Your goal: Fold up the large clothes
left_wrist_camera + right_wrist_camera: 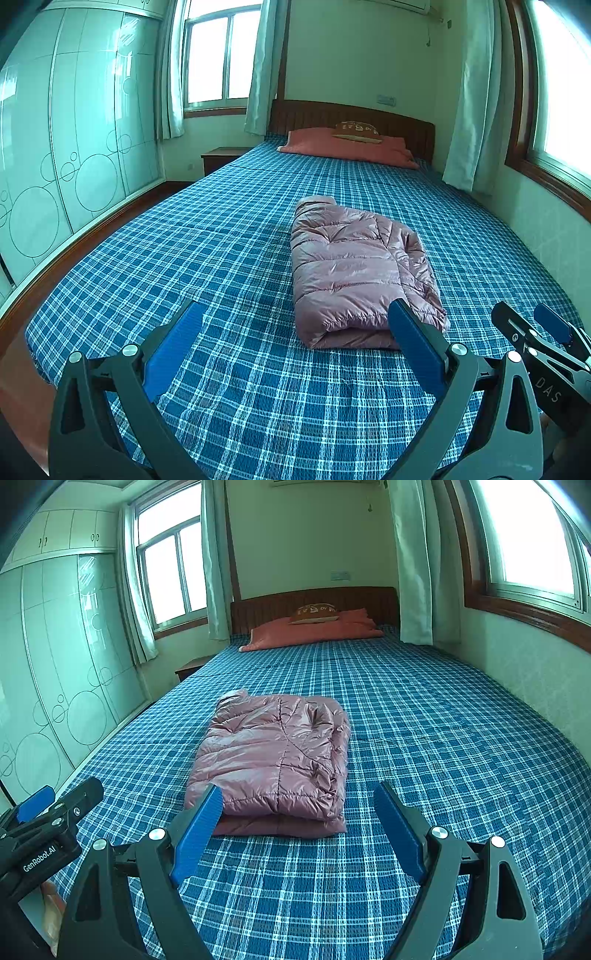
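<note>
While the left gripper (295, 332) hangs wide-jawed beside the folded, shiny pink quilted puffer jacket (354, 273) on the blue plaid bedsheet (184, 258), the right gripper (299, 812) gapes empty before it, folding seemingly done, perhaps only a tidy remaining.

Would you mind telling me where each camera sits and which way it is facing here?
Left wrist: rides the open left gripper above the foot of the plaid bed, facing the headboard; the folded pink jacket lies ahead to the right, and the right gripper shows at right.
Right wrist: rides the open right gripper, same heading; the jacket lies ahead to the left, the left gripper at left.
Shared: jacket, bed, pillow, each other's gripper.
</note>
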Motion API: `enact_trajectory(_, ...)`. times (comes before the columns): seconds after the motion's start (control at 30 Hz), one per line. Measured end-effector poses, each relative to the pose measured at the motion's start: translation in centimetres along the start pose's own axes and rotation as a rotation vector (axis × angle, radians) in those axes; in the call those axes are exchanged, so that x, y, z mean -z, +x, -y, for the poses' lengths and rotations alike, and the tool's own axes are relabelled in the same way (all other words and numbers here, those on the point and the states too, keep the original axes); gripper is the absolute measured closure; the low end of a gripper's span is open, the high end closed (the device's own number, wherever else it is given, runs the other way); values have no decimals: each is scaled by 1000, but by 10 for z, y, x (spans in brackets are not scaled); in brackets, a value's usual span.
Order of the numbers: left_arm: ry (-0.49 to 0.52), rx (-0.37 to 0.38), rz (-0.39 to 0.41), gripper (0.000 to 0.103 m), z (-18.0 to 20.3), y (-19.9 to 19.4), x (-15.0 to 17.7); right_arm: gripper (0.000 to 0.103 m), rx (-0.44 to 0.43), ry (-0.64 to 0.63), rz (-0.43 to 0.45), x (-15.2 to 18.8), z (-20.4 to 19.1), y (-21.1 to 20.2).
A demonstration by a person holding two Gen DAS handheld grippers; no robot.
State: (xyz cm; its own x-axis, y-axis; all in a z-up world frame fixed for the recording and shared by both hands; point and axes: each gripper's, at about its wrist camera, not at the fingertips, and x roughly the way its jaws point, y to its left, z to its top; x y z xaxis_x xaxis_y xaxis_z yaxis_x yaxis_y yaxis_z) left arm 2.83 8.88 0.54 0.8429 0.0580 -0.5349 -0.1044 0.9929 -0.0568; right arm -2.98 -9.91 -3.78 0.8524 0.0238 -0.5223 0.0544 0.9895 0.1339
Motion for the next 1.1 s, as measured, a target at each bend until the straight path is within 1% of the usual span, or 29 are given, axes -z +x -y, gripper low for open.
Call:
enact_trajectory(0.4, -3, 6, 2, 3, -2, 1, 1, 20, -2, -5, -4, 1, 1, 2)
enact_trajectory(0.5, 16, -23, 6, 3, 1, 1, -1, 20, -3, -4, -4, 1, 1, 2)
enact_trajectory(0.57, 28, -19, 15, 3, 3, 2, -2, 20, -2, -5, -3, 1, 1, 1)
enact_trajectory(0.77, -7, -17, -2, 2, 2, 12, -3, 20, -6, -1, -13, 1, 3, 6)
enact_trajectory(0.87, -4, 1, -28, 2, 1, 20, -3, 20, -8, 0, -18, 2, 3, 10)
enact_trajectory(1.0, -11, -15, -21, 2, -1, 27, -3, 20, -6, -1, -24, 2, 6, 15)
enact_trajectory(1.1, -22, 0, -43, 2, -4, 38, -3, 20, 0, 6, -41, 4, 10, 24)
